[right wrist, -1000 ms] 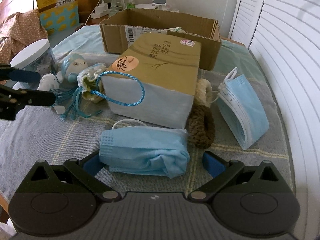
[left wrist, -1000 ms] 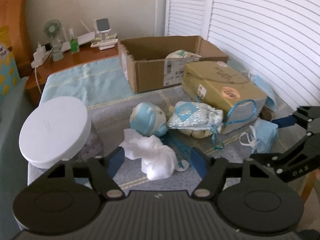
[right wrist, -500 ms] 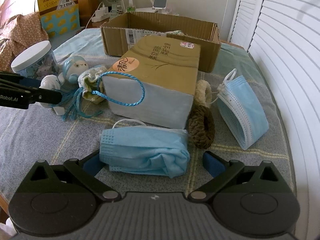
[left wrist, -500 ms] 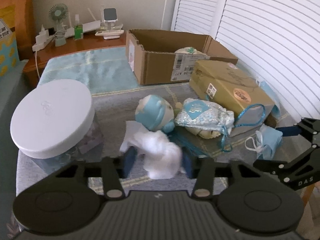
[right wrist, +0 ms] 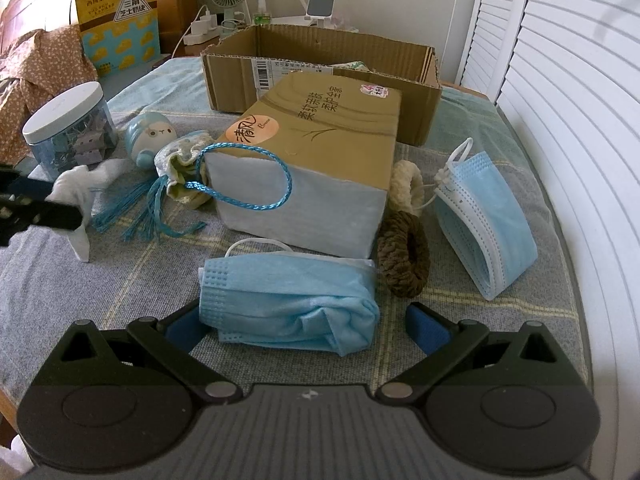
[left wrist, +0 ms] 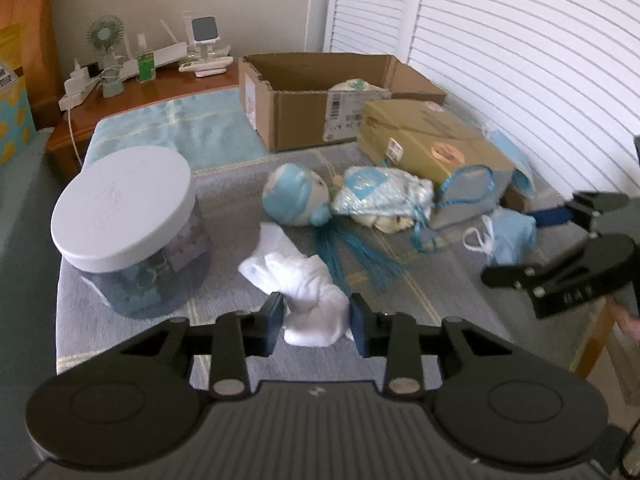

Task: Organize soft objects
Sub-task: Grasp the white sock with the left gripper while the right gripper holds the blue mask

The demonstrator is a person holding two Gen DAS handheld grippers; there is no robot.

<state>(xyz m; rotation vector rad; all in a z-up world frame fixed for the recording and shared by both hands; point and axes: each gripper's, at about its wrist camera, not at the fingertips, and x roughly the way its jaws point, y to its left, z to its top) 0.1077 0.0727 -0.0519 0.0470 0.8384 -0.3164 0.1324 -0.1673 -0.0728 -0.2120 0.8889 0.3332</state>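
Sock (left wrist: 304, 292) — long axis running away from left hand-held gripper (left wrist: 316, 322).

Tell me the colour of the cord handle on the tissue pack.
Blue cord handle; right wrist view shows it best.

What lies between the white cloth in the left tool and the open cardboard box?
The white cloth is pinched in the left tool. On the straight line to the cardboard box sits the blue plush head, with the drawstring pouch beside it; lifting over clears both.
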